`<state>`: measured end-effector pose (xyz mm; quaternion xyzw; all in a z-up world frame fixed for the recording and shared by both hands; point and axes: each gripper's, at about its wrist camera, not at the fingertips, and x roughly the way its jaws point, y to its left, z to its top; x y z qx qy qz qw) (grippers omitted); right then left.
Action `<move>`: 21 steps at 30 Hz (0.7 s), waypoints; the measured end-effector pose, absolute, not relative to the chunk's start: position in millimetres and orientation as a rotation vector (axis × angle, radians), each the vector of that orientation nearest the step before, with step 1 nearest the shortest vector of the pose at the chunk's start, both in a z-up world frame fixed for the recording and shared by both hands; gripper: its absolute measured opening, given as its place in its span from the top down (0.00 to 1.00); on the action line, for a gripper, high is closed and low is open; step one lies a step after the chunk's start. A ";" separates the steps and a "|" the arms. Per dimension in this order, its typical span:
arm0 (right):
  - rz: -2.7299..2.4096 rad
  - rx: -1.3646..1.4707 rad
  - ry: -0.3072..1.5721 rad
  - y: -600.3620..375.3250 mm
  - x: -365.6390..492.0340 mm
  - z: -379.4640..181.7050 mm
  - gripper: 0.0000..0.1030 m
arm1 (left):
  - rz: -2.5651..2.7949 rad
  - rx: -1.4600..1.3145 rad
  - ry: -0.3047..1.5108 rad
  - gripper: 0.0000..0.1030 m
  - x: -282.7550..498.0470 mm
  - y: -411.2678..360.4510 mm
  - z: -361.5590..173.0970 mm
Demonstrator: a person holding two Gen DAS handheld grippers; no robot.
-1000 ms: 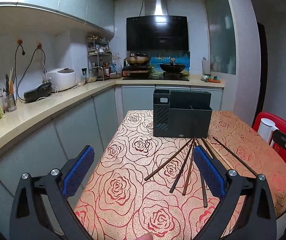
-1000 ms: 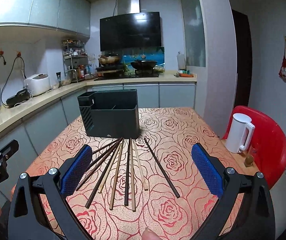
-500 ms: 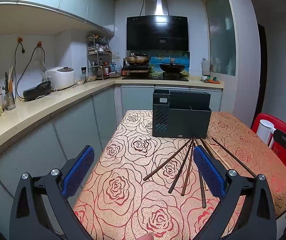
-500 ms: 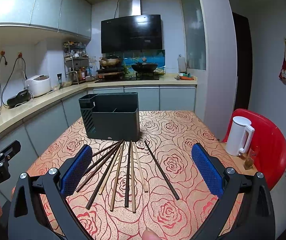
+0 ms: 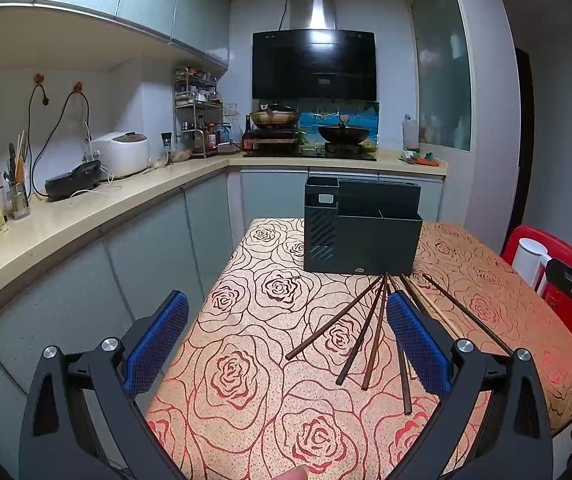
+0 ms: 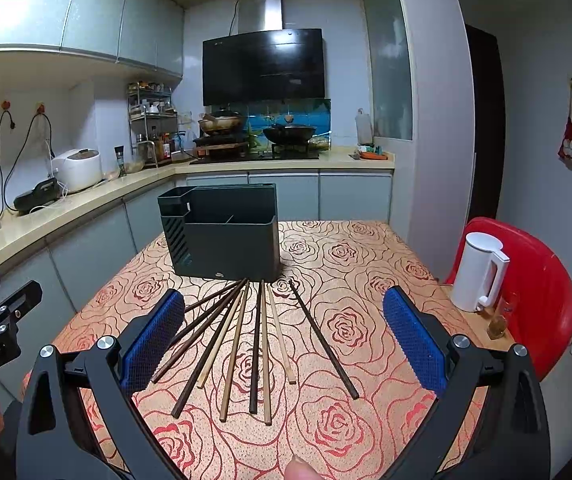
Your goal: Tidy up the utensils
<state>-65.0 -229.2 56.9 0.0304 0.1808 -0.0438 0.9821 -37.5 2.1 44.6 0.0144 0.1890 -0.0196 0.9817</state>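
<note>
both spread wide and empty, left gripper (image 5: 286, 336) and right gripper (image 6: 284, 334), above fanned chopsticks (image 6: 254, 340) before dark utensil holder (image 6: 226, 240) on rose-patterned tablecloth (image 6: 350, 264).

- Rose-patterned orange-and-red tablecloth (image 6: 366, 248) covers the table.
- White plastic electric kettle (image 6: 482, 276) at 3 o'clock of the table, standing on a red plastic chair (image 6: 542, 280); handle faces right.
- Small glass with amber liquid (image 6: 498, 322) just beside the kettle, at its 5 o'clock.
- Beige L-shaped countertop (image 5: 126, 200) runs from 9 to 12 o'clock.
- White rice cooker (image 5: 122, 154) on the counter at 10 o'clock; flat black appliance (image 5: 72, 180) near it, cords rising to wall sockets.
- Metal wire spice rack (image 5: 196, 114) in the corner.
- Black wok (image 5: 344, 134) and lidded pan (image 5: 274, 116) on the stove at 12 o'clock.
- Black glass range hood (image 5: 314, 64) above, with steel chimney.
</note>
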 end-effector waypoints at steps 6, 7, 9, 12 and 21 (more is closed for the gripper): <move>-0.088 0.063 0.365 -229.5 -64.7 56.8 0.06 | -0.041 0.027 0.385 0.07 -37.2 2.2 43.6; -0.088 0.062 0.367 -228.8 -64.5 55.9 0.06 | -0.042 0.027 0.386 0.07 -37.0 2.0 43.4; -0.088 0.062 0.366 -228.6 -64.5 55.9 0.06 | -0.043 0.027 0.387 0.07 -36.6 2.2 43.5; -0.085 0.058 0.369 -228.0 -64.0 54.2 0.06 | -0.043 0.027 0.388 0.07 -36.5 2.3 43.0; -0.091 0.050 0.407 -233.1 -54.0 43.2 0.06 | -0.026 0.023 0.435 0.07 -20.9 12.1 30.7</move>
